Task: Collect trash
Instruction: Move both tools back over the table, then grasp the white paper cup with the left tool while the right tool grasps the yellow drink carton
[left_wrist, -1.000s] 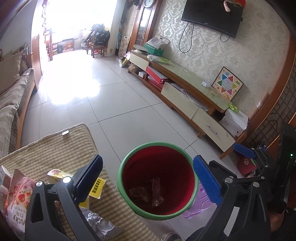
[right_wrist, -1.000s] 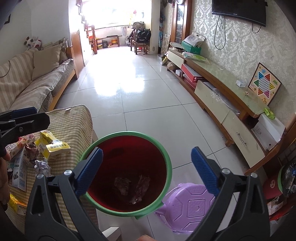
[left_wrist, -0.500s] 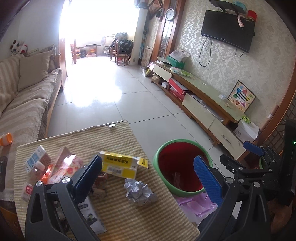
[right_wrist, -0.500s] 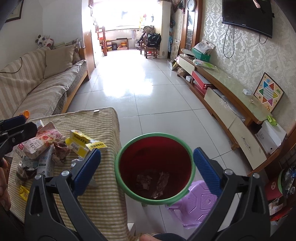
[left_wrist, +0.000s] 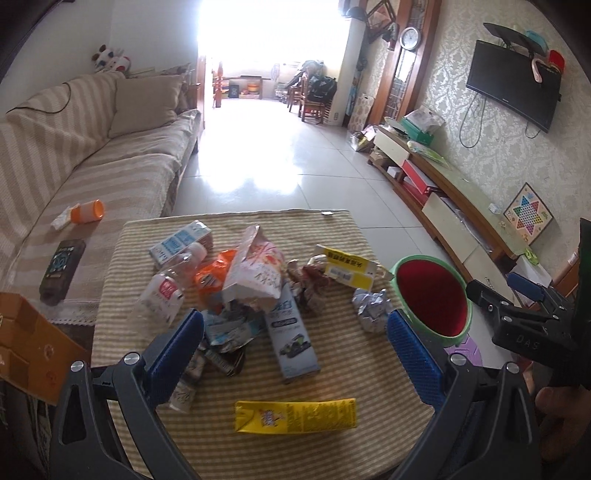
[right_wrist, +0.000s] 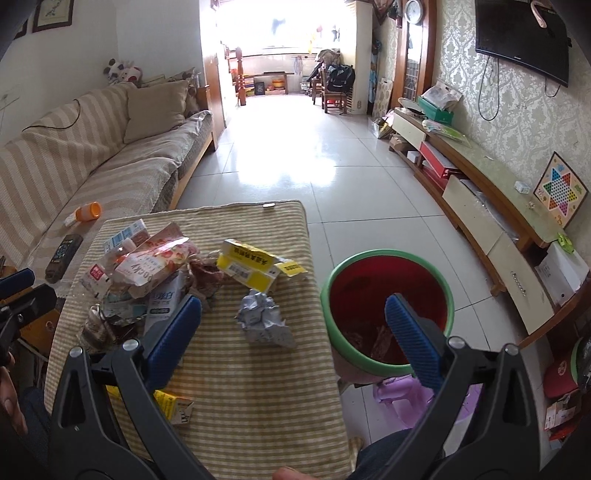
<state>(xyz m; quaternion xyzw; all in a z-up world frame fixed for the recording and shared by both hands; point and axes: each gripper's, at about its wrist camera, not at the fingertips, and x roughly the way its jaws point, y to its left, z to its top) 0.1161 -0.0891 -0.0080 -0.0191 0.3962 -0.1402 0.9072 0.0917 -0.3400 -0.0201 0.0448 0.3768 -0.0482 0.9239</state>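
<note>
A pile of trash lies on a striped tablecloth (left_wrist: 332, 373): a pink snack bag (left_wrist: 255, 273), a plastic bottle (left_wrist: 162, 291), a grey carton (left_wrist: 291, 332), a yellow box (left_wrist: 347, 267), a crumpled foil ball (left_wrist: 371, 308) and a yellow carton (left_wrist: 295, 415). My left gripper (left_wrist: 291, 350) is open and empty above the pile. A red bin with a green rim (right_wrist: 386, 314) stands off the table's right edge with scraps inside. My right gripper (right_wrist: 291, 332) is open and empty, over the foil ball (right_wrist: 264, 319) and table edge.
A striped sofa (left_wrist: 85, 166) runs along the left with a remote (left_wrist: 62, 266) and an orange cup (left_wrist: 88, 212) on it. A purple stool (right_wrist: 413, 400) sits under the bin. A TV cabinet (right_wrist: 480, 206) lines the right wall. A tiled floor stretches beyond the table.
Both grippers have swung left and back from over the bin. The left now looks over the trash pile; the right now sees the table and the bin. Both stayed open.
</note>
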